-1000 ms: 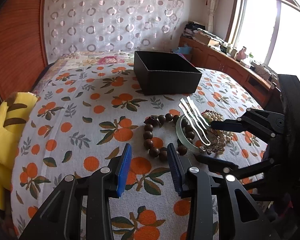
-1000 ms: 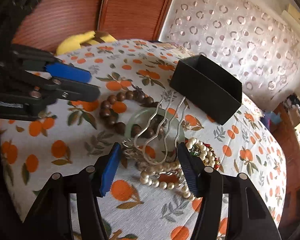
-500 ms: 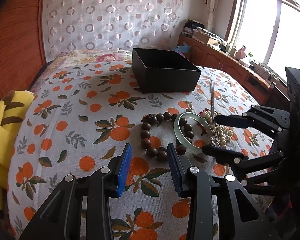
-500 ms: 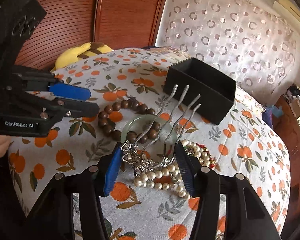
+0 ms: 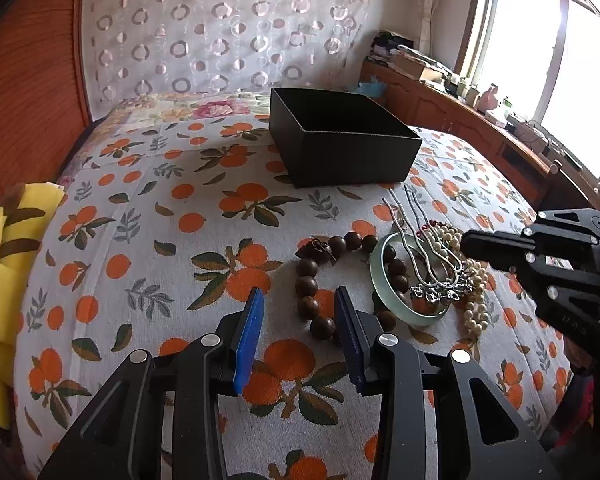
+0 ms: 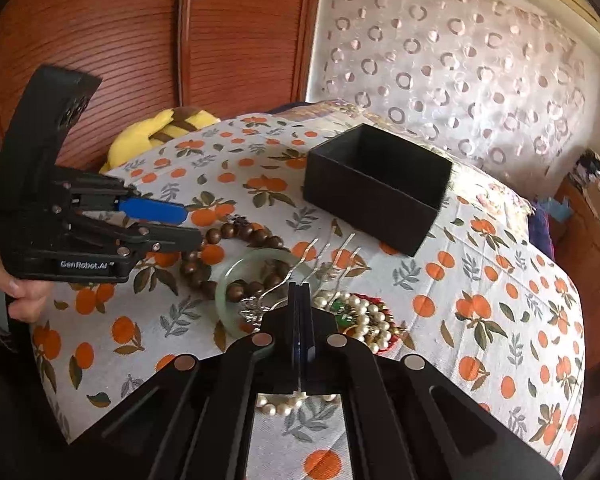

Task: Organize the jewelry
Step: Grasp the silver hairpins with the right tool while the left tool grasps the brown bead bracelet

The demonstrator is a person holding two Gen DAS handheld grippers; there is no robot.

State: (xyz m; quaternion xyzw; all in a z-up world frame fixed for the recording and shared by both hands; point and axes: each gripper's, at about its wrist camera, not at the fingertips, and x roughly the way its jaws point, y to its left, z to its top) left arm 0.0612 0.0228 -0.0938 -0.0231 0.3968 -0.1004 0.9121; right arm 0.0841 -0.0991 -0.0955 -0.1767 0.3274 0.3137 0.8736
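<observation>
A silver hair fork [image 5: 428, 256] lies across a green jade bangle [image 5: 396, 300] and a pearl necklace [image 5: 474, 280] on the bedspread; a brown bead bracelet [image 5: 312, 280] sits beside them. An open black box [image 5: 340, 148] stands behind. My right gripper [image 6: 300, 288] is shut; its tips sit at the fork's ornate head [image 6: 256, 308], with the prongs [image 6: 332, 256] fanning out beyond, so I cannot tell if it pinches the fork. It also shows at the right of the left wrist view [image 5: 500, 248]. My left gripper [image 5: 298, 312] is open and empty just before the bead bracelet.
A yellow plush toy [image 5: 4, 264] lies at the bed's left edge. A wooden headboard [image 6: 140, 40] and patterned curtain [image 5: 220, 28] stand behind the bed. A wooden cabinet [image 5: 480, 128] with clutter runs along the window side.
My right gripper has closed from wide open to shut over the fork's head. The hair fork tilted up and then settled flatter. My left gripper has stayed open and nearly still.
</observation>
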